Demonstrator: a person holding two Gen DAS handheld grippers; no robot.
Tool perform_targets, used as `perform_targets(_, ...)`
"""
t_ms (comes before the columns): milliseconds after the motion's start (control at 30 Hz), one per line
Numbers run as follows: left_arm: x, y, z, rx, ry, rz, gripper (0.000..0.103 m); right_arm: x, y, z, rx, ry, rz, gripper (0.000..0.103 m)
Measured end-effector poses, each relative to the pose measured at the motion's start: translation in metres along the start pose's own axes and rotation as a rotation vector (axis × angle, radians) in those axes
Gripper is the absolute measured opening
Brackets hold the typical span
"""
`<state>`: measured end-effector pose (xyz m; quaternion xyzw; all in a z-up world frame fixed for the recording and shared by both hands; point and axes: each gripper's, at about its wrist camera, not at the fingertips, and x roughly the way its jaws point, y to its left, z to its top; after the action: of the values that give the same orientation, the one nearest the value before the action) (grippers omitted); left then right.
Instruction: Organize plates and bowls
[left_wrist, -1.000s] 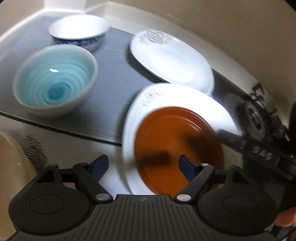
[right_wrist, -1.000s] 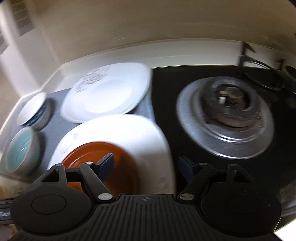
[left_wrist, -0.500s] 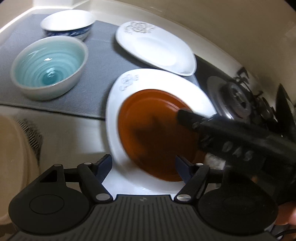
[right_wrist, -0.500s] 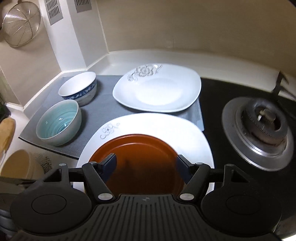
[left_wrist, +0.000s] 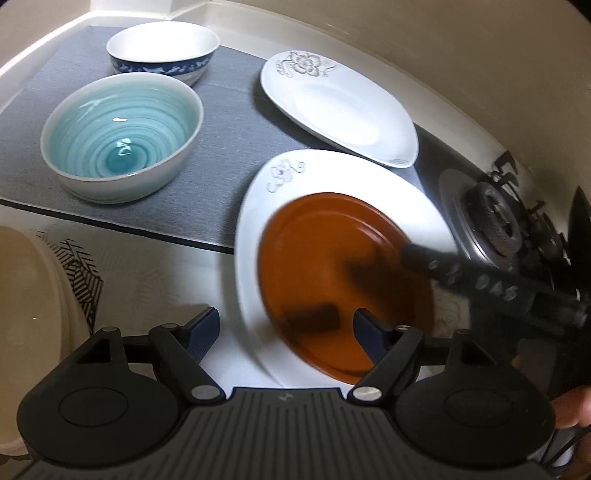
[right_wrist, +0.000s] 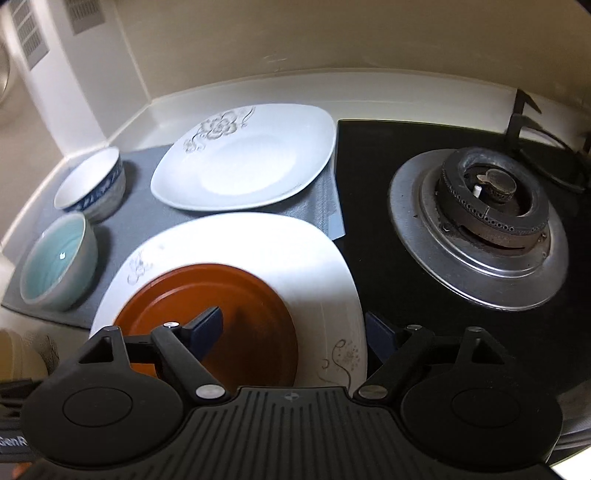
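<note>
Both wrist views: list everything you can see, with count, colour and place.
brown plate: one, brown, resting on the near white plate.
white plates: two, white with grey flower print; near one under the brown plate, far one on the mat by the wall.
teal bowl: one, teal inside, on the mat's front left.
blue bowl: one, white with blue pattern, behind the teal bowl.
mat: one, grey, under the bowls and plates.
stove burner: one, metal, on the black hob at right.
left gripper: black, open, above the near plate's edge.
right gripper: black, open, over the brown plate.
</note>
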<state>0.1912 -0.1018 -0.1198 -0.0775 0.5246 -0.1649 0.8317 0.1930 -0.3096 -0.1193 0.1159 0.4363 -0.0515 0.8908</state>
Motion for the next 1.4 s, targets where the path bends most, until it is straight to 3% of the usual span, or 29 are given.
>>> perform_targets(267, -0.005, 0.003, -0.004, 0.029, -0.01, -0.007, 0.083, -0.01, 0.013, -0.012, -0.002, 0.024, 0.026, 0.085)
perform_targets(733, -0.017, 0.011, -0.011, 0.033, 0.041, 0.004, 0.086, -0.01, 0.014, -0.01, 0.007, 0.041, 0.064, 0.085)
perform_targets(900, -0.041, 0.004, -0.016, 0.116, 0.053, 0.025, 0.097, -0.032, 0.006, -0.008, 0.05, -0.001, 0.056, 0.086)
perform_targets(1000, -0.059, 0.001, -0.007, 0.153, 0.061, -0.023, 0.097, -0.052, -0.001, -0.001, 0.103, -0.056, 0.048, 0.086)
perform_targets(1233, -0.103, -0.006, 0.037, 0.264, -0.089, -0.077, 0.103, -0.094, -0.017, 0.018, 0.23, -0.195, -0.004, 0.092)
perform_targets(1400, -0.11, 0.005, 0.065, 0.238, -0.146, 0.031, 0.103, -0.1, -0.01, 0.008, 0.196, -0.219, -0.057, 0.095)
